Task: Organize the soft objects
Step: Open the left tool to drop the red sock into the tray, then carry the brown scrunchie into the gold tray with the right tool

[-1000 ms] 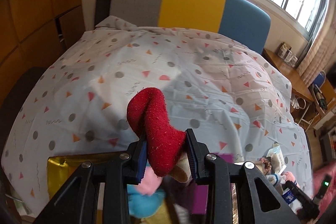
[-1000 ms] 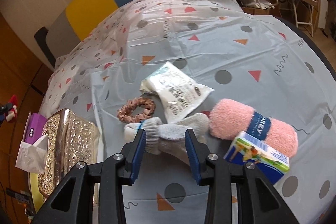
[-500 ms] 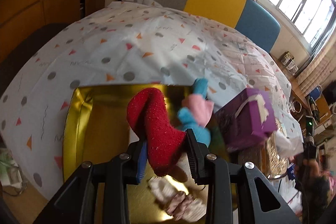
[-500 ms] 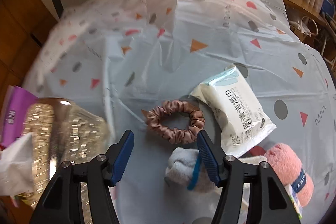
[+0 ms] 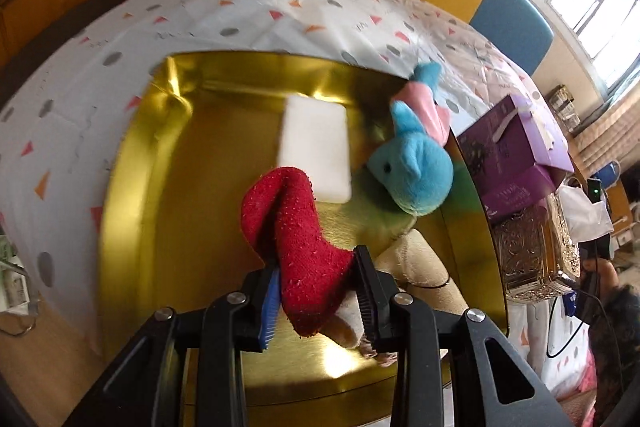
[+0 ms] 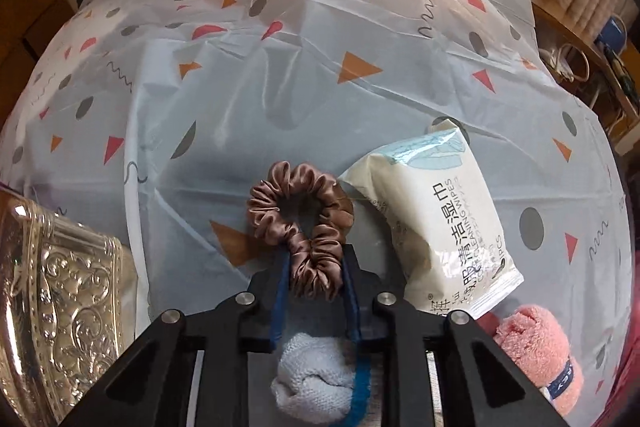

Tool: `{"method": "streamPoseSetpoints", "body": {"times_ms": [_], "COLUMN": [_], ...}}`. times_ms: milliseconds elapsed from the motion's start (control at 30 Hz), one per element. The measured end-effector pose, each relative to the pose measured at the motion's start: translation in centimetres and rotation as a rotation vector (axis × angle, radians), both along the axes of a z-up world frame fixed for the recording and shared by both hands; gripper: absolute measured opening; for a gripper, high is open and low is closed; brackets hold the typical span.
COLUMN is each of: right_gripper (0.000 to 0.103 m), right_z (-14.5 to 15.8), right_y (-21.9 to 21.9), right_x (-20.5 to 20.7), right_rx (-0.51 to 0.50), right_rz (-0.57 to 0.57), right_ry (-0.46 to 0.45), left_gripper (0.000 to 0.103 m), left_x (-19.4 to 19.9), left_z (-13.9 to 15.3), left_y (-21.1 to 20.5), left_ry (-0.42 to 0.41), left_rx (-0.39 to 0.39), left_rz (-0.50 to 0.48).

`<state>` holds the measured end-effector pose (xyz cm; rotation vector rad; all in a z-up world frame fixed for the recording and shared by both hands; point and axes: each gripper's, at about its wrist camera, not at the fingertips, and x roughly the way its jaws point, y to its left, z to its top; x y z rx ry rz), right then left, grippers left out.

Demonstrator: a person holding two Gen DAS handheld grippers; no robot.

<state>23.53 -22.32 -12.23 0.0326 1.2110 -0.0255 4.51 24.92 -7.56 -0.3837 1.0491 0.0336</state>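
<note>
My left gripper is shut on a red fuzzy sock and holds it above a gold tray. In the tray lie a white sponge block, a blue and pink plush toy and a beige plush. My right gripper is shut on a brown satin scrunchie on the patterned tablecloth. A grey rolled sock lies under that gripper. A pink rolled towel lies at the lower right.
A pack of wet wipes lies right of the scrunchie. An ornate gold tissue box stands at the left; it also shows in the left wrist view. A purple box stands beside the tray.
My left gripper carried the red sock from the bare tablecloth to over the gold tray. My right gripper moved from the grey sock forward to the scrunchie and shut on it.
</note>
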Motion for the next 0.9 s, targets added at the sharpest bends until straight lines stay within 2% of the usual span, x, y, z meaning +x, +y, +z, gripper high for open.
{"method": "streamPoseSetpoints", "body": {"times_ms": [133, 233, 267, 300, 433, 467, 633, 767, 900], "right_gripper": [0.025, 0.024, 0.024, 0.024, 0.023, 0.023, 0.02, 0.018, 0.018], "right_z": [-0.1, -0.1, -0.1, -0.1, -0.1, -0.1, 0.1, 0.8, 3.1], "right_y": [-0.2, -0.1, 0.1, 0.2, 0.9, 1.0, 1.2, 1.3, 1.4], "right_x": [0.3, 0.7, 0.8, 0.8, 0.7, 0.5, 0.0, -0.2, 0.4], "right_rx": [0.027, 0.009, -0.002, -0.013, -0.044, -0.049, -0.048, -0.016, -0.004], "right_rz": [-0.004, 0.003, 0.008, 0.012, 0.019, 0.019, 0.003, -0.017, -0.024], "right_ry": [0.024, 0.039, 0.039, 0.037, 0.014, 0.01, 0.0, -0.004, -0.049], "left_gripper": [0.038, 0.06, 0.068, 0.071, 0.072, 0.076, 0.077, 0.078, 0.078], "left_x": [1.6, 2.3, 2.3, 2.1, 0.9, 0.4, -1.9, -3.1, -3.7], "left_z": [-0.5, -0.4, -0.2, 0.0, 0.7, 0.8, 1.3, 2.0, 2.7], "left_y": [-1.4, -1.9, -2.0, -2.2, -3.0, -2.9, -3.2, -3.4, -3.7], "left_ry": [-0.002, -0.021, -0.032, -0.045, -0.074, -0.074, -0.095, -0.121, -0.141], "left_rx": [-0.008, -0.035, -0.029, -0.003, 0.123, 0.15, 0.24, 0.275, 0.279], "left_rz": [-0.026, -0.011, -0.002, 0.006, -0.011, -0.008, -0.007, -0.022, -0.031]}}
